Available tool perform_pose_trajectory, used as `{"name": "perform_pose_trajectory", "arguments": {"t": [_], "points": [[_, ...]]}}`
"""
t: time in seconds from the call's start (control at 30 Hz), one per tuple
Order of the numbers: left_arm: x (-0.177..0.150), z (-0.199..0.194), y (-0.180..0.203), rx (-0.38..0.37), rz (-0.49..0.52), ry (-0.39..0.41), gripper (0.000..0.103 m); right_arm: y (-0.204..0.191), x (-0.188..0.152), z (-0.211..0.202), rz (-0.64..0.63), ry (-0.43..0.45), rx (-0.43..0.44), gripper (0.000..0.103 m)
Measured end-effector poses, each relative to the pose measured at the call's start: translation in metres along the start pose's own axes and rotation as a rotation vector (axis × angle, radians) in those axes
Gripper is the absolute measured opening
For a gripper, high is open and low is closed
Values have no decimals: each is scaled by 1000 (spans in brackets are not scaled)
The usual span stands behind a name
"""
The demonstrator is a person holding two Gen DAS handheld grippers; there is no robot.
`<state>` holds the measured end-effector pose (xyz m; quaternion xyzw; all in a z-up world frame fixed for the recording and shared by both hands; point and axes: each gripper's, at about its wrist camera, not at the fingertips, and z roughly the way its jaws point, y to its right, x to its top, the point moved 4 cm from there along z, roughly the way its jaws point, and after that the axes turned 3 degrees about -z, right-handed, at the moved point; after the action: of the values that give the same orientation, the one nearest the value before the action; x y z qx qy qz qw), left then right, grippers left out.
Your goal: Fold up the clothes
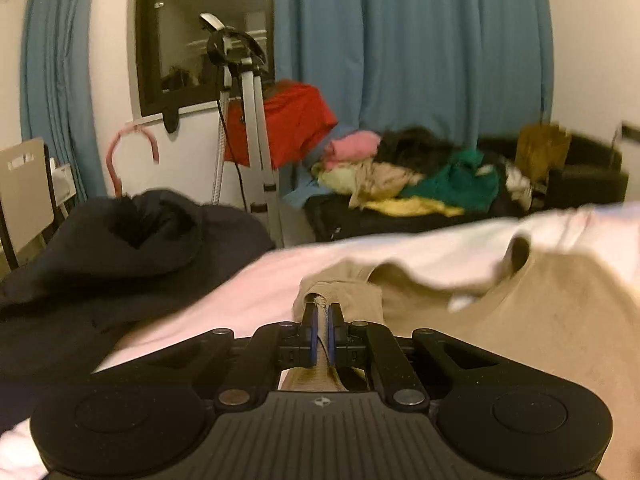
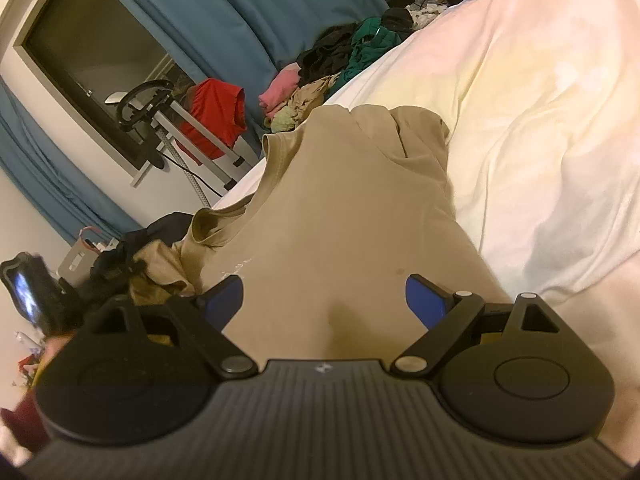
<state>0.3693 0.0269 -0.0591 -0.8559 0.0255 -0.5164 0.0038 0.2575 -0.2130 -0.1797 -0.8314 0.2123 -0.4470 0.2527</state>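
Note:
A beige t-shirt (image 1: 520, 320) lies on the white bed sheet (image 1: 248, 288). My left gripper (image 1: 322, 312) is shut on a bunched edge of that shirt, which is pinched between the blue pads and lifted off the sheet. In the right wrist view the same beige t-shirt (image 2: 344, 216) spreads away from me, its sleeve and collar toward the far left. My right gripper (image 2: 324, 300) stands open just above the shirt's near part, its blue pads far apart, with no fabric pinched between them.
A dark garment (image 1: 120, 264) lies heaped on the bed at the left. Behind stand a tripod (image 1: 252, 128), a red cloth (image 1: 296, 120), a pile of mixed clothes (image 1: 420, 176) and blue curtains (image 1: 420, 40). The white sheet (image 2: 540, 100) extends right of the shirt.

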Motion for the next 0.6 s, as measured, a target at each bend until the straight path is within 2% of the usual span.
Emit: {"name": "perform_pose_trajectory", "arguments": {"t": [0.1,0.2,0.3,0.37,0.4,0.47,0.53,0.6], "points": [[20,-7,18,-23,11,34,5,-1,0,-1,-3,0,2,90],[33,-3,40,-79,-10,42,5,0,2,-2,-4,6,1,90],[30,10,68,-157,-12,9,6,0,2,-2,-8,12,4,90],[19,16,83,-175,10,-20,8,0,1,-2,-26,18,5,90],[12,17,88,-173,22,-33,14,0,-1,0,-37,17,3,90],[-2,13,90,-169,19,-69,18,0,-3,4,-40,6,6,90],[-18,-10,80,-172,-14,-113,30,-1,-5,7,-39,-1,16,90],[-37,-46,62,-174,-47,-154,54,-3,-6,7,-51,2,19,90]]}}
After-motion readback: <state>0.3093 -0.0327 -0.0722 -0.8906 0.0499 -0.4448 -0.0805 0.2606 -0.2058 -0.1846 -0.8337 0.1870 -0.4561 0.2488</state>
